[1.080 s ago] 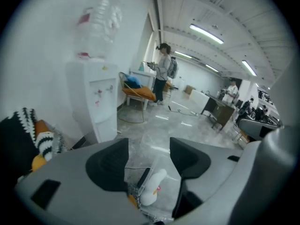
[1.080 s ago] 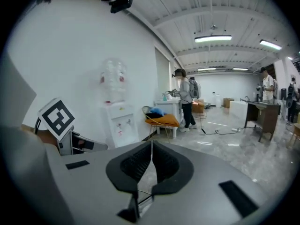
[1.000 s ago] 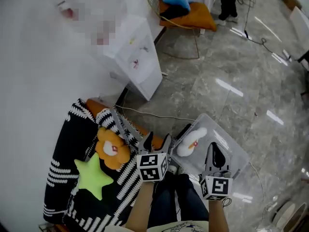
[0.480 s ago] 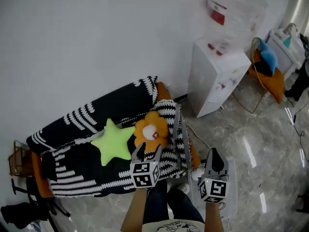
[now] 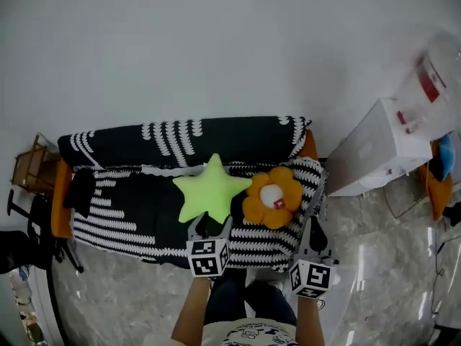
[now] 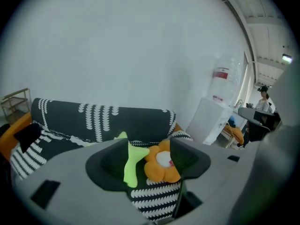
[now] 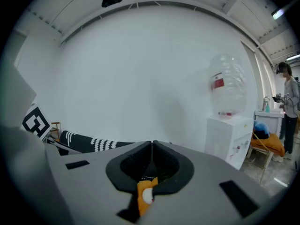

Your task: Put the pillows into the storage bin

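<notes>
Star pillow (image 5: 209, 193), lime green, lies flat on the seat of the sofa (image 5: 137, 207), about midway along it. One of its arms touches the orange flower pillow (image 5: 272, 197), which lies next to it toward the seat's right end. Both rest on a black-and-white striped throw (image 5: 115, 225) that covers the seat and backrest.

Left tongs (image 5: 210, 225) are held at the front edge of the seat, just in front of the star pillow's lower points and apart from it. In the left gripper view the left tongs (image 6: 149, 146) stand wide apart and grip nothing. The star pillow (image 6: 129, 165) and flower pillow (image 6: 161, 165) show through the gap, farther off.

Right tongs (image 5: 313, 229) are held near the front right corner of the seat, beside the flower pillow and clear of it. In the right gripper view the right tongs (image 7: 152, 146) are closed tip to tip with nothing between them; a sliver of the flower pillow (image 7: 144, 193) shows below the tips.

A white water dispenser (image 5: 382, 146) stands on the floor to the right of the sofa.
</notes>
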`<state>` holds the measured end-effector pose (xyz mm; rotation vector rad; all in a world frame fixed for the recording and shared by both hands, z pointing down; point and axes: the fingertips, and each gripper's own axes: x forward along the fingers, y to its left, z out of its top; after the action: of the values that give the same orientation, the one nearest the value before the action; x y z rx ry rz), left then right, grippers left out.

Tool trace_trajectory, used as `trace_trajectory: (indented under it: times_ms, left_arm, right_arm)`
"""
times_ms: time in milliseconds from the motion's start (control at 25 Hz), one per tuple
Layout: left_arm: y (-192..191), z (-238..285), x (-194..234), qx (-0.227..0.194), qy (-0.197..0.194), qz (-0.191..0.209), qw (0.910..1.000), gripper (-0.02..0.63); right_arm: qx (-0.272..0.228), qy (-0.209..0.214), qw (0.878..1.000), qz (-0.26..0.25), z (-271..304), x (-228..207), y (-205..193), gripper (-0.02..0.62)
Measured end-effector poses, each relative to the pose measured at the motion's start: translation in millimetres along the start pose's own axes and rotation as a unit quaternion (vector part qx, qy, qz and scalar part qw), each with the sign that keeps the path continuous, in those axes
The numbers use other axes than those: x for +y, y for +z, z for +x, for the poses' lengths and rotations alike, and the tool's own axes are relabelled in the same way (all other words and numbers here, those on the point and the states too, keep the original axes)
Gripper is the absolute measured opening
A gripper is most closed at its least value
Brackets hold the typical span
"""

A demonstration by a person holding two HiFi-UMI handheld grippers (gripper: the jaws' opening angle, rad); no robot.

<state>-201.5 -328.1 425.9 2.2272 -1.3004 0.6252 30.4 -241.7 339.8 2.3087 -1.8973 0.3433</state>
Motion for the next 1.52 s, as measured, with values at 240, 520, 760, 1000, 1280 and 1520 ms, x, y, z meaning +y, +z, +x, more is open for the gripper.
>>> trace_trajectory:
  times_ms: [240, 520, 760, 1000, 1280, 1520]
  left_arm:
    - [-14.4, -2.9, 111.4, 0.02, 0.034, -0.032, 0.9987, 0.285]
    - [-51.3, 10.8, 203.0, 0.054, 0.055, -0.038, 0.9963, 0.284]
    - [-92.6, 50.2, 250.8, 0.074, 0.044, -0.023, 0.996, 0.287]
    - [-158.5, 90.0, 269.5, 0.123, 0.023, 0.009, 0.9921, 0.298]
    - [-219.4, 137.0, 286.0, 0.177, 0.01, 0.077, 0.9812, 0.31]
    - [-267.1, 180.1, 305.2, 0.21, 0.002, 0.13, 0.9689, 0.316]
  right_arm:
    - [0.018, 0.052, 0.998, -0.029, 51.9, 106.1, -2.8, 0.017]
    - [0.043, 0.094, 0.992, -0.066, 94.3, 197.1, -21.1, 0.018]
    - [0.07, 0.116, 0.987, -0.087, 127.1, 243.9, -58.1, 0.018]
    - [0.113, 0.13, 0.979, -0.108, 140.8, 264.9, -105.4, 0.02]
    - [0.156, 0.135, 0.971, -0.118, 147.3, 268.0, -159.4, 0.023]
    - [0.178, 0.145, 0.965, -0.13, 152.8, 269.1, -200.2, 0.025]
